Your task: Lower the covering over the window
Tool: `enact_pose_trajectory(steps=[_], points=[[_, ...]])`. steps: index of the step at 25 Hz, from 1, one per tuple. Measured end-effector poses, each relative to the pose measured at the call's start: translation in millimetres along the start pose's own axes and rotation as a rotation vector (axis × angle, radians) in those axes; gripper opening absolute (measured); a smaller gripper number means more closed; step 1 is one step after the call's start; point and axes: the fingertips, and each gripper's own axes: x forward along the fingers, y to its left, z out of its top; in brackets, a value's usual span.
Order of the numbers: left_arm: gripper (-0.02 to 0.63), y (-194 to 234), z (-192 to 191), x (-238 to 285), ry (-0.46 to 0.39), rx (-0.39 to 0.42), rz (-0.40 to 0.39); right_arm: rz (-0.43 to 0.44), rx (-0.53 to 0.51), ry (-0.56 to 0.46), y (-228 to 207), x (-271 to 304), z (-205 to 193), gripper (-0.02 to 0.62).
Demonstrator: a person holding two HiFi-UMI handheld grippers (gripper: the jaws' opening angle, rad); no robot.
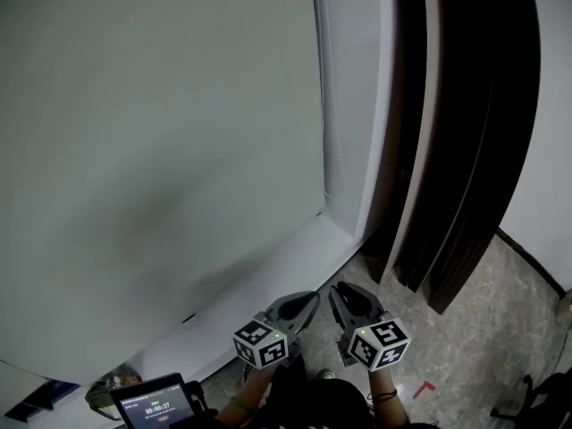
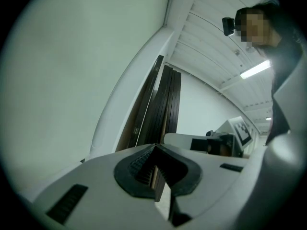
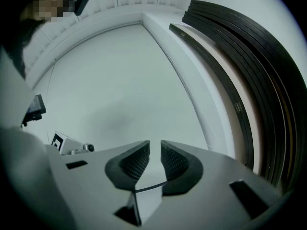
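The pale grey window covering fills the left of the head view and hangs down to the white sill. It also shows as a plain grey sheet, the covering in the left gripper view and the covering in the right gripper view. Both grippers are held low in front of the sill, side by side, touching nothing. My left gripper is shut, its ribbed pads pressed together and empty. My right gripper is open, with a narrow bare gap between its pads.
A white frame post borders the covering on the right, with a pale strip hanging along it. Dark folded panels stand right of that. Marbled floor with a red mark lies below. A small screen device is at the lower left.
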Motion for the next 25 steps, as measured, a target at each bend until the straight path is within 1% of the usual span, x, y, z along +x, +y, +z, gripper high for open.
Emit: enact_pose_trajectory(steps=[21,25], points=[[0.002,6,-15,-5,0.025,-0.001,0.008,-0.008,-0.032,0.026,-4,4,-13,0.075],[0.003,-2,-17,-14,0.023,0.003,0.0,-0.013,-0.037,0.024,4,-3,-16,0.075]])
